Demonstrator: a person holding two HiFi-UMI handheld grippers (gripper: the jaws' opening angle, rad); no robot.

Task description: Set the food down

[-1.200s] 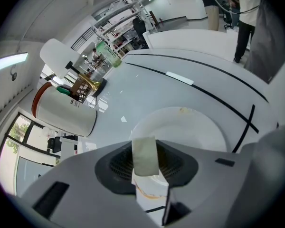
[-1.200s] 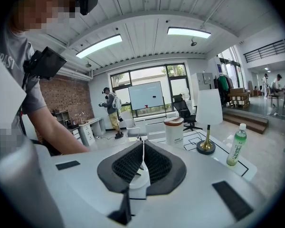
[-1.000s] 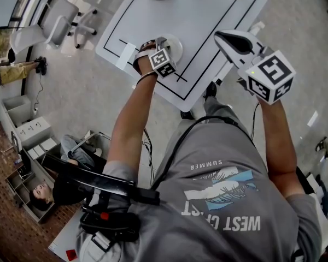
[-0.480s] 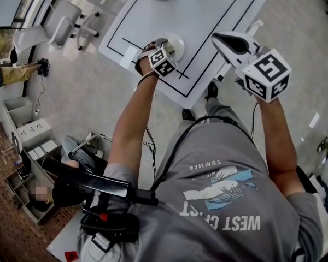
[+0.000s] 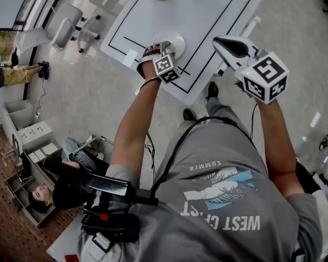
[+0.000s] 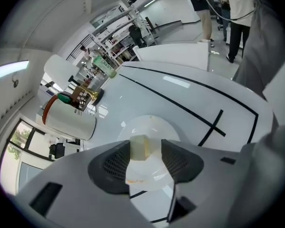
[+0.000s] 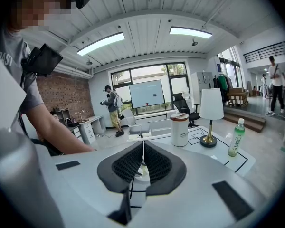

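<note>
A pale yellow cube of food point(image 6: 140, 148) rests on a small white plate point(image 6: 154, 127) on the white table point(image 6: 194, 94). My left gripper point(image 6: 146, 146) hangs just above it. Its jaws have just been opening and now stand wide, with the cube in the gap between them and space on its right side. From the head view the left gripper point(image 5: 163, 51) hovers at the plate point(image 5: 175, 38). My right gripper point(image 5: 218, 40) is held off the table's near edge. In the right gripper view its pads point(image 7: 154, 163) lie together, with only a thin pale sliver between them.
A white canister point(image 7: 179, 131), a table lamp point(image 7: 210, 115) and a green bottle point(image 7: 236, 137) stand at the table's far end. Black lines mark the tabletop point(image 5: 208, 15). Office chairs point(image 5: 65, 23) stand left of the table. People are about the room.
My left hand has drawn back a little from the plate toward me. The right gripper has shifted slightly sideways and stays shut.
</note>
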